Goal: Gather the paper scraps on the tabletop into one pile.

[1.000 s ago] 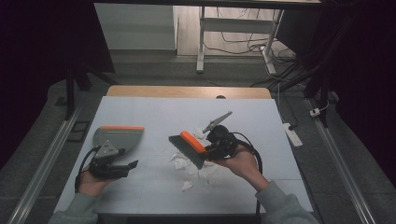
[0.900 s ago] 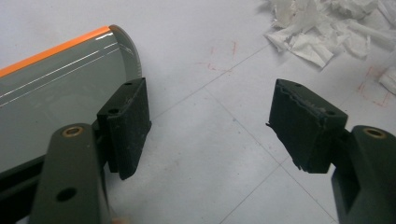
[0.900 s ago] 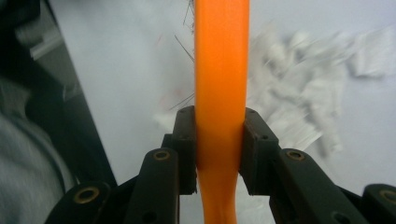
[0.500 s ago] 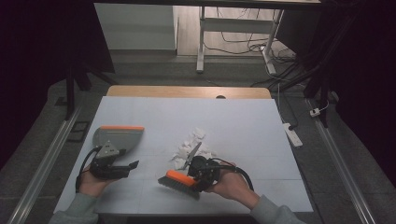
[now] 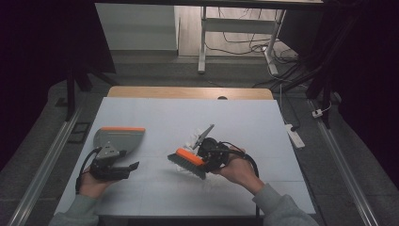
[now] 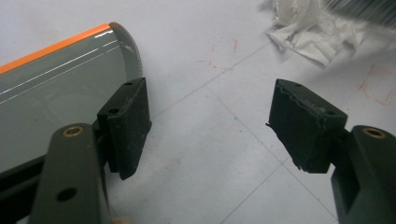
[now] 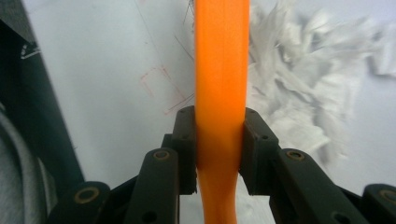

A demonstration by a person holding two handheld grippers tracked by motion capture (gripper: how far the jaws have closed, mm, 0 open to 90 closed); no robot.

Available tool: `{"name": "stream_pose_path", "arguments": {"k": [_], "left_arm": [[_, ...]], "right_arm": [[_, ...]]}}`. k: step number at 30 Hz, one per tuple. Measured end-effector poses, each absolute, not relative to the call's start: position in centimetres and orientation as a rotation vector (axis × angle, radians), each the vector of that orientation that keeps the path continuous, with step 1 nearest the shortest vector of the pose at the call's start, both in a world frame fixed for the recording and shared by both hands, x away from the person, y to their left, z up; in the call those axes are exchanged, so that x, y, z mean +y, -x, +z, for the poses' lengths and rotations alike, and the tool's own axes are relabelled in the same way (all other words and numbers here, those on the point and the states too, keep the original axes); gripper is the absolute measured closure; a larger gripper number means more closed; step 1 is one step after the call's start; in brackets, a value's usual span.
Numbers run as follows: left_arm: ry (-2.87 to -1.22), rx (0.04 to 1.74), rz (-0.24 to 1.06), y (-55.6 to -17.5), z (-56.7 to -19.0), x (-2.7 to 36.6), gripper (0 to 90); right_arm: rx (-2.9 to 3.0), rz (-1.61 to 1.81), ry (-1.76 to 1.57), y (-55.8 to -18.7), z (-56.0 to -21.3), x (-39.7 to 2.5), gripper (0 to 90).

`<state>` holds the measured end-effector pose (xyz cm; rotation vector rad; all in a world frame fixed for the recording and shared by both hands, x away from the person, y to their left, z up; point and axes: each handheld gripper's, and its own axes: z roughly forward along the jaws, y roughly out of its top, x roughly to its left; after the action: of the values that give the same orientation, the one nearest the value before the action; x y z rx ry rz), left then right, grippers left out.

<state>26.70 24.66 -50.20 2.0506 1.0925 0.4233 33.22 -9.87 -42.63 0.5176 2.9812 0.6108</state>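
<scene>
A brush with an orange back [image 5: 187,157] and grey bristles hangs tilted just above the white table [image 5: 244,117], in the middle. My right gripper [image 5: 209,153] is shut on its orange handle [image 7: 219,70]. Crumpled white paper [image 5: 193,139] lies just behind the brush, and paper shreds [image 7: 299,84] spread to the right of the handle. A grey dustpan with an orange lip [image 5: 120,137] rests at the left. My left gripper [image 5: 123,168] sits just in front of it, open, with bare table between its jaws [image 6: 210,116]. The dustpan [image 6: 51,84] is beside its left jaw.
A white power strip [image 5: 294,134] lies off the table's right edge. A wooden strip [image 5: 188,92] runs along the far edge. Metal rails [image 5: 44,169] flank both sides. Cables lie on the floor behind.
The brush swept toward the front edge, then came back up beside the paper, now tilted. The paper lies a little farther back. My left gripper and the dustpan stayed put.
</scene>
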Motion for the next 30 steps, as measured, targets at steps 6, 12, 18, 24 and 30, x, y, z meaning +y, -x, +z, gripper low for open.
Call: {"name": "stream_pose_path", "arguments": {"k": [6,12,18,24,30], "left_arm": [[-2.058,1.088,0.425,-26.7,-50.2,24.5,30.2],[-2.061,1.089,0.426,-26.7,-50.2,24.5,30.2],[-2.061,1.091,0.426,-26.7,-50.3,24.5,30.2],[-2.062,1.091,0.425,-26.7,-50.3,24.5,30.2],[-2.052,1.099,0.423,-26.7,-50.3,24.7,30.3]], "right_arm": [[2.958,0.666,-0.539,-32.3,-40.6,-13.1,70.5],[3.029,0.610,-0.457,-30.6,-41.9,-14.4,70.5],[3.095,0.471,-0.372,-29.1,-44.6,-13.7,70.5],[3.015,0.474,-0.359,-30.8,-45.0,-12.3,70.5],[2.952,0.521,-0.381,-32.8,-44.9,-11.1,70.6]]}}
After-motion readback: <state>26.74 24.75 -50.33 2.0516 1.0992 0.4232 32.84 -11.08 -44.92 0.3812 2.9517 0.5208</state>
